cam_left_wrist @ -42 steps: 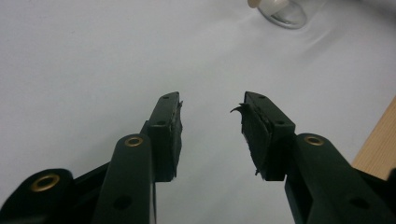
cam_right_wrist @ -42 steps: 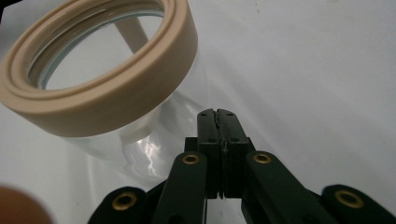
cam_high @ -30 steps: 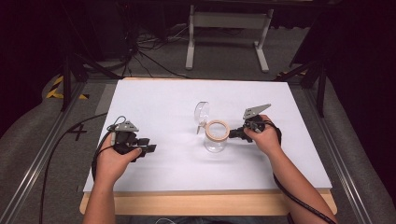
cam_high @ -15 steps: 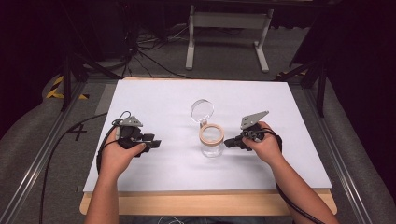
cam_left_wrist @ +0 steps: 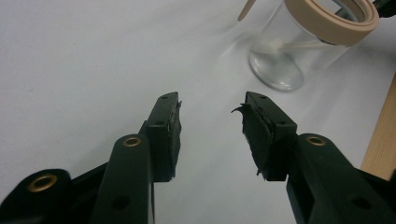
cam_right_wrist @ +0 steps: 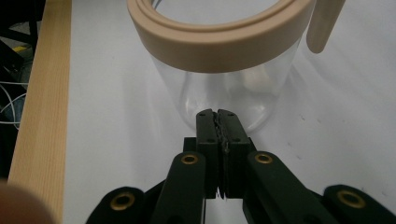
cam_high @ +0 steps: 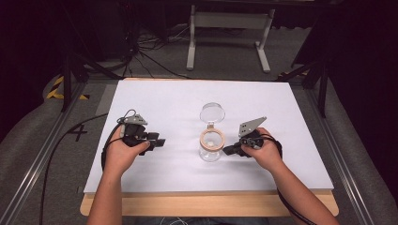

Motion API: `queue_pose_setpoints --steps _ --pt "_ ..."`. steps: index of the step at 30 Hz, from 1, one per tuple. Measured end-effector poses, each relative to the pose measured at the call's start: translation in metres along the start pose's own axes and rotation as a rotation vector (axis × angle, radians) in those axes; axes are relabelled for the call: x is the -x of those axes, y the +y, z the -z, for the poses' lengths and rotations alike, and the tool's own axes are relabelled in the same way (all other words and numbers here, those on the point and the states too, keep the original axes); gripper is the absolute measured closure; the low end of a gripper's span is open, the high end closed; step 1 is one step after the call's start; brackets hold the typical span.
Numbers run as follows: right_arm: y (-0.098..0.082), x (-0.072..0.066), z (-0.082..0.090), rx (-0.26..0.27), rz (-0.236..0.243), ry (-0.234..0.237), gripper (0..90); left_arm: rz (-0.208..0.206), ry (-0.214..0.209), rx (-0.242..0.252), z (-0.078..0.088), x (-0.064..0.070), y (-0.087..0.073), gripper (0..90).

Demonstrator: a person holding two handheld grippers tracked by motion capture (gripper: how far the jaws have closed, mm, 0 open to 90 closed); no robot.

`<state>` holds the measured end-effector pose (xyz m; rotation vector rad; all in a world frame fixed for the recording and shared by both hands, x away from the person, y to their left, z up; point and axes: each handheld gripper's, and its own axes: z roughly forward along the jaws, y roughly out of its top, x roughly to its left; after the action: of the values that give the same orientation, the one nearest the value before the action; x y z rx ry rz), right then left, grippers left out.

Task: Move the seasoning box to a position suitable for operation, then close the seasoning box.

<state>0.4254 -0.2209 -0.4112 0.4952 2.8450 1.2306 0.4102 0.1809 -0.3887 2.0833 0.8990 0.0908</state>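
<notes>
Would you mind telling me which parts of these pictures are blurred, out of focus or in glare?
Left gripper view: the glass jar is smeared with blur, while the fingers are sharp. Right gripper view: a soft blob sits at the bottom left corner and reflections streak the jar's glass; the shut fingers are crisp. High view: the white table is evenly lit against dark surroundings.

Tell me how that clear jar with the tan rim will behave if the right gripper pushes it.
The jar looks like thin clear plastic and nearly empty, so probably light, sliding easily on the smooth white table. It stands upright on a flat base; a low push from the right gripper, shut beside its base, should slide rather than tip it. Its open hinged lid may wobble.
</notes>
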Motion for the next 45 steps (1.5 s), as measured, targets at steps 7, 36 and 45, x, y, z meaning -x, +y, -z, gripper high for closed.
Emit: queue_pose_setpoints --steps 7,36,45 --pt "-0.001 -0.001 0.000 0.005 -0.004 0.006 88.0 0.001 -0.012 0.001 -0.002 -0.002 0.003 58.3" --pt "0.023 -0.017 0.033 0.211 -0.071 -0.041 89.0 -0.073 -0.110 0.106 -0.030 0.007 0.080 89.9" --pt "0.034 -0.017 0.026 0.292 -0.077 -0.034 89.4 -0.114 -0.098 0.124 -0.045 0.015 0.103 89.7"
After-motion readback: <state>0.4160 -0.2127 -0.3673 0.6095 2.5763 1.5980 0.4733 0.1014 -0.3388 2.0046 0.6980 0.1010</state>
